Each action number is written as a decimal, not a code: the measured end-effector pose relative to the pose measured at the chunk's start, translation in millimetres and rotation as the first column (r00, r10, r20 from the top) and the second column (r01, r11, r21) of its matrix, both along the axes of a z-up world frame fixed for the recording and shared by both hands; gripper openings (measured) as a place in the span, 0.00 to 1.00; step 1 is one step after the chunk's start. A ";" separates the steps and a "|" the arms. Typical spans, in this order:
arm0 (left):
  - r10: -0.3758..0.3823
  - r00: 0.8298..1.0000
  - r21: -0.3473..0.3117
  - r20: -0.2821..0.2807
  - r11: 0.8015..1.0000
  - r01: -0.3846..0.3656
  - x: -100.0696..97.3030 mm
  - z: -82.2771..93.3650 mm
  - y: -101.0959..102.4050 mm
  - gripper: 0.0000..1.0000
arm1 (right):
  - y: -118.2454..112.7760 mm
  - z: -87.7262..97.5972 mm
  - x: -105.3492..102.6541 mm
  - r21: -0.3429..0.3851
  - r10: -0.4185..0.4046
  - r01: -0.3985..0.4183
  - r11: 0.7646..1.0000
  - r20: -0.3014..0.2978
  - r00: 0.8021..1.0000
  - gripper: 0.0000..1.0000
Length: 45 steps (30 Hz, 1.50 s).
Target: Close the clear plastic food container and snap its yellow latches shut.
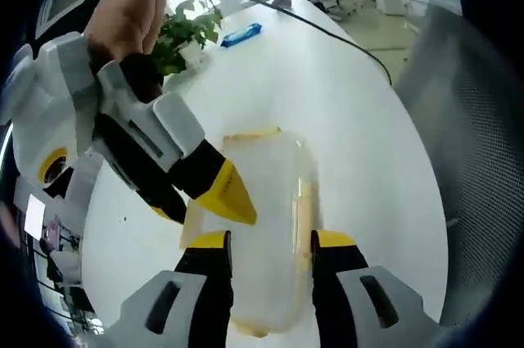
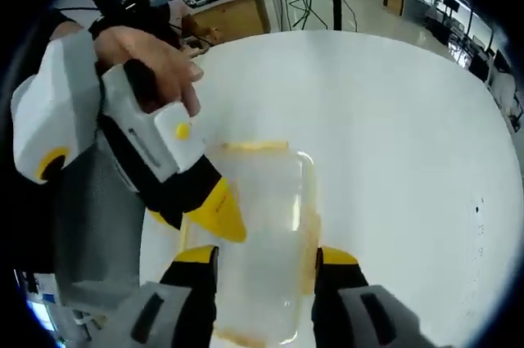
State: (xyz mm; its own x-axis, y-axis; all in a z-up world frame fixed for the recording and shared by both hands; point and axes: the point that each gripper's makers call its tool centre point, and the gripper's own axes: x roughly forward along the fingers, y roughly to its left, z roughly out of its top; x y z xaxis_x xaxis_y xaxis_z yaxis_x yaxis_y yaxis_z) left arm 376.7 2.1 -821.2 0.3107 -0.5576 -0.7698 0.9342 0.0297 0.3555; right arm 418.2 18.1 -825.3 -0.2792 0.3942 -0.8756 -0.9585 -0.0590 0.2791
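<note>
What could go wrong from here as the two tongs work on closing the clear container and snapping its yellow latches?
1. Both tongs, the left tongs and the right tongs, crowd the clear container from opposite ends; their yellow tips could collide.
2. The container rests loose on the smooth white table; a hard press on a yellow latch might slide or tip it.
3. The thin clear lid could flex, leaving a latch unsnapped.
</note>
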 end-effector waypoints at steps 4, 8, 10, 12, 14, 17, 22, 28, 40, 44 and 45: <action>0.002 1.000 -0.017 -0.007 1.000 -0.002 1.2 1.1 0.9 0.34 | -0.8 -0.2 -0.2 0.004 0.011 -0.011 1.000 0.003 1.000 0.46; 0.009 1.000 -0.021 -0.009 1.000 -0.009 0.8 1.0 0.7 0.33 | -0.1 -0.5 -1.0 -0.005 0.024 -0.024 1.000 0.009 1.000 0.45; 0.010 1.000 -0.022 -0.008 1.000 -0.010 0.8 1.3 0.8 0.33 | 0.6 -0.3 -1.5 -0.018 0.035 -0.035 0.999 0.010 0.999 0.45; 0.013 1.000 -0.022 -0.009 1.000 -0.013 0.7 1.2 0.8 0.33 | 1.2 -0.7 -1.6 -0.033 0.044 -0.043 0.999 0.010 0.999 0.45; 0.010 1.000 -0.022 -0.007 1.000 -0.010 0.8 1.0 0.9 0.33 | 1.6 -0.5 -2.6 -0.052 0.047 -0.047 0.998 0.010 0.999 0.45; 0.008 1.000 -0.025 -0.018 1.000 -0.008 -0.4 1.2 0.5 0.34 | 2.8 -2.4 -3.9 -0.090 0.065 -0.063 0.994 0.016 0.998 0.44; 0.011 1.000 -0.029 -0.024 1.000 -0.011 -1.3 1.7 0.2 0.34 | 2.6 -5.3 -4.1 -0.164 0.088 -0.090 0.982 -0.017 0.996 0.44; -0.004 1.000 -0.039 -0.016 0.999 0.004 -2.4 1.4 0.3 0.34 | -0.5 -4.7 -3.0 -0.163 0.084 -0.088 0.983 -0.031 0.996 0.45; 0.012 0.995 -0.062 -0.102 0.998 -0.019 -8.3 9.1 -1.3 0.35 | -0.7 1.6 4.5 -0.086 0.059 -0.058 0.995 0.013 0.998 0.45; 0.044 0.994 -0.029 -0.100 0.998 -0.047 -6.8 13.3 2.4 0.36 | -0.7 10.0 9.3 -0.066 0.056 -0.054 0.996 0.041 0.998 0.46; 0.036 0.995 -0.028 -0.095 0.999 -0.039 -9.0 15.8 1.7 0.37 | -0.6 12.4 8.1 -0.062 0.056 -0.054 0.997 0.038 0.998 0.47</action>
State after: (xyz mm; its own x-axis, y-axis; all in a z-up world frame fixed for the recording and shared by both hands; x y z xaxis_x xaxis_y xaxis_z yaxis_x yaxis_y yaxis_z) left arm 367.7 3.8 -805.4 0.2580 -0.5703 -0.7799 0.9617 0.0745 0.2637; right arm 426.3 17.5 -812.8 -0.2633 0.3248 -0.9084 -0.9647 -0.0958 0.2453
